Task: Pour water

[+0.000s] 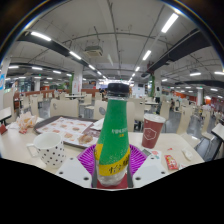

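Gripper view: bottle [114, 140] between closed fingers [90, 160].

Bottle [114, 135] base hidden behind tongs [113, 163]; label text too small.

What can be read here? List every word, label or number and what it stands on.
Nothing can be quoted.
green bottle, pressed between the fingers of the gripper: label print too blurred to read.
red cup: a pale mark, unreadable.
tray paper: printing too small to read.

A tray [68, 129] and chairs [66, 108] sit beyond the table [20, 148].
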`<state>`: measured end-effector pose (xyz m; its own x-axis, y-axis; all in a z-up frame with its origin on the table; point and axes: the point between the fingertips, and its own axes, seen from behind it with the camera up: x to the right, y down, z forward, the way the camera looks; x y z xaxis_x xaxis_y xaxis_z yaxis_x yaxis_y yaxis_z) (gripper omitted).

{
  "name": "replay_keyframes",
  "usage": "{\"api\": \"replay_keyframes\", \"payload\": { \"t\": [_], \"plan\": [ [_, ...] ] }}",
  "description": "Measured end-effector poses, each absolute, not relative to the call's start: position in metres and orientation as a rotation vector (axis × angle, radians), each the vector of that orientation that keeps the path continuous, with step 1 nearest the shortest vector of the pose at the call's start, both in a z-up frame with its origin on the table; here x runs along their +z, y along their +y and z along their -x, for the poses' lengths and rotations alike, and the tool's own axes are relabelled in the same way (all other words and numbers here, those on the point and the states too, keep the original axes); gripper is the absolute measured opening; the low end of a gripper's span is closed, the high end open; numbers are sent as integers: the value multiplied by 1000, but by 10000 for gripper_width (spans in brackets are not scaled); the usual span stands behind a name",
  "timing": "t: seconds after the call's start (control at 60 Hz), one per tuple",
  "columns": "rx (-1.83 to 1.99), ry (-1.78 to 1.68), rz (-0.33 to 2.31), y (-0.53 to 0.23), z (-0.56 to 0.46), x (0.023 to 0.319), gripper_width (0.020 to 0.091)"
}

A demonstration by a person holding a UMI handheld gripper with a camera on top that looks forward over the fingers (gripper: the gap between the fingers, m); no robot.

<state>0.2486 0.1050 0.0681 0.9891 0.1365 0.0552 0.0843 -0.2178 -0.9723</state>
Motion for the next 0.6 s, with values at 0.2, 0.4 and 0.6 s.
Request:
{"api": "replay_keyframes", "payload": {
  "t": [0.2, 0.4, 0.6],
  "plan": [
    [22, -201, 1990, 89, -246, 50, 792],
    [-15, -102, 2101, 37, -238, 76, 851],
    [-99, -27, 2231, -55, -189, 127, 853]
  ]
}}
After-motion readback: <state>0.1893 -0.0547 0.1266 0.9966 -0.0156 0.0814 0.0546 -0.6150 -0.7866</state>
